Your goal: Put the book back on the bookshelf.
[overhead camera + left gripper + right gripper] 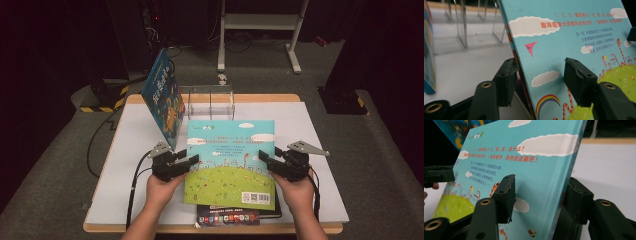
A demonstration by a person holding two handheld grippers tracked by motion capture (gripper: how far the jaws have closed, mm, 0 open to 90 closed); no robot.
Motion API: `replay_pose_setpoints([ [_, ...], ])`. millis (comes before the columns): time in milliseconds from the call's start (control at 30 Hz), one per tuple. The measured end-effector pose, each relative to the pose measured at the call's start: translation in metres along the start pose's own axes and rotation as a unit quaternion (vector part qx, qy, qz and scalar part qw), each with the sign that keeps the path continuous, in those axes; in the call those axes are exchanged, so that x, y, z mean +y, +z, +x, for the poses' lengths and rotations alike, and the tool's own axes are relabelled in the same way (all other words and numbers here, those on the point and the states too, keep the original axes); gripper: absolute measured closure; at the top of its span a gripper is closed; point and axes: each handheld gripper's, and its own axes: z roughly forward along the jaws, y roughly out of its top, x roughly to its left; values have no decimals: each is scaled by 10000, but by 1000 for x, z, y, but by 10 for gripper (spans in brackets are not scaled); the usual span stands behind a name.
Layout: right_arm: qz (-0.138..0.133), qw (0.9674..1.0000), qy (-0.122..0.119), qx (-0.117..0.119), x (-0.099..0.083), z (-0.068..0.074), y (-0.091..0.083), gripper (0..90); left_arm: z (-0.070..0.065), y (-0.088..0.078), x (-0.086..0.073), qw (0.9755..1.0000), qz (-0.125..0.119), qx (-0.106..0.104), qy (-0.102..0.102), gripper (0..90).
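A picture book [230,150] with a blue sky and green hill cover is held between both grippers, its far edge tilted up over the white table [320,130]. My left gripper [192,161] is shut on the book's left, spine edge. In the left gripper view [539,75] one jaw sits on the cover [564,37] and the other behind the spine. My right gripper [264,157] is shut on the right edge. In the right gripper view [541,192] its jaws straddle the book [536,157], one on the cover and one behind.
A dark book [227,217] lies flat under the held one at the table's near edge. A clear acrylic rack [210,102] stands at the back, with a blue book [162,97] leaning at its left. A white stand's legs [292,50] rest on the floor beyond.
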Motion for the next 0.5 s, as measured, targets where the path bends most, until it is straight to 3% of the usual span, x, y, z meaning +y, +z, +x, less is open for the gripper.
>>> replay_pose_setpoints([
  [167,-461,9988,-167,-6,13,9,-10,514,-4,-8,13,9989,-388,129,220,495],
  [333,-776,9965,-314,-22,23,16,-18,543,-7,-16,25,9957,-804,237,395,541],
  [500,-1008,9938,-459,-59,33,23,-22,570,-9,-15,35,9931,-1003,381,475,566],
])
